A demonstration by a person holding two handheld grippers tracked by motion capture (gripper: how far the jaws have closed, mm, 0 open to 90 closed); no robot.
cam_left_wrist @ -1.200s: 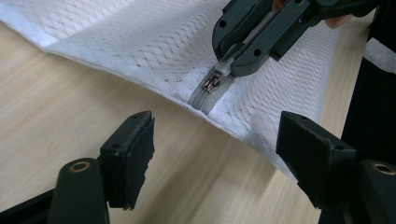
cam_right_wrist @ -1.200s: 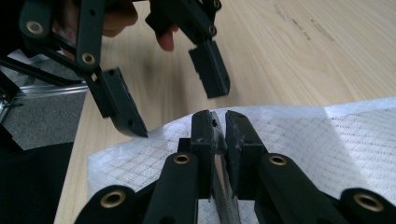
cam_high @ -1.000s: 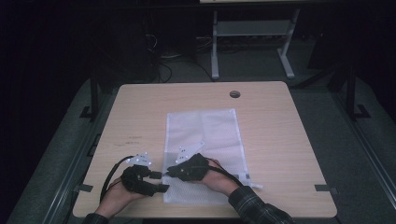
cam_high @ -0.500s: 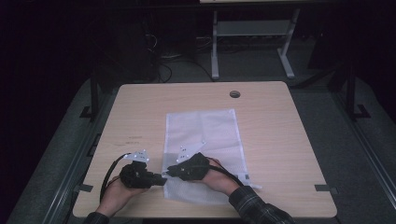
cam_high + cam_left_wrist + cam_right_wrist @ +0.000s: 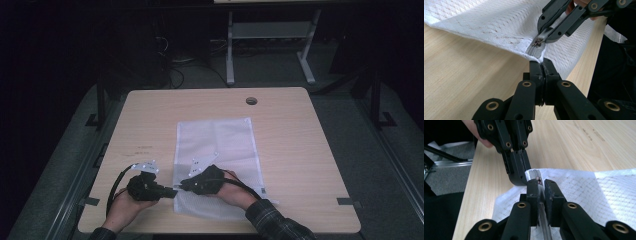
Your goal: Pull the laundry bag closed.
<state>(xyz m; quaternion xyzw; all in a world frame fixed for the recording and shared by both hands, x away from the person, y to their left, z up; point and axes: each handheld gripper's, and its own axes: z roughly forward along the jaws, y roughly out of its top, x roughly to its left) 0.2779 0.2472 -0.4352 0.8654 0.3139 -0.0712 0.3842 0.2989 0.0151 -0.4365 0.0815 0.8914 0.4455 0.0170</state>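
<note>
Dark floor surrounds the light wooden rectangular worktop (image 5: 300, 150), which carries a white mesh zippered fabric bag (image 5: 220, 145) at the centre of the high view, lying flat towards the lower edge. The left tool (image 5: 172, 190), lower left of centre, has its jaws pressed together on the bag's corner at the grey zipper end (image 5: 536, 51). The right tool (image 5: 183, 184) sits just beside it, jaws clamped on the small metal zipper pull (image 5: 537, 43). Both tools nearly touch at that corner. A round cable hole (image 5: 251, 101) lies at the worktop's upper edge.
</note>
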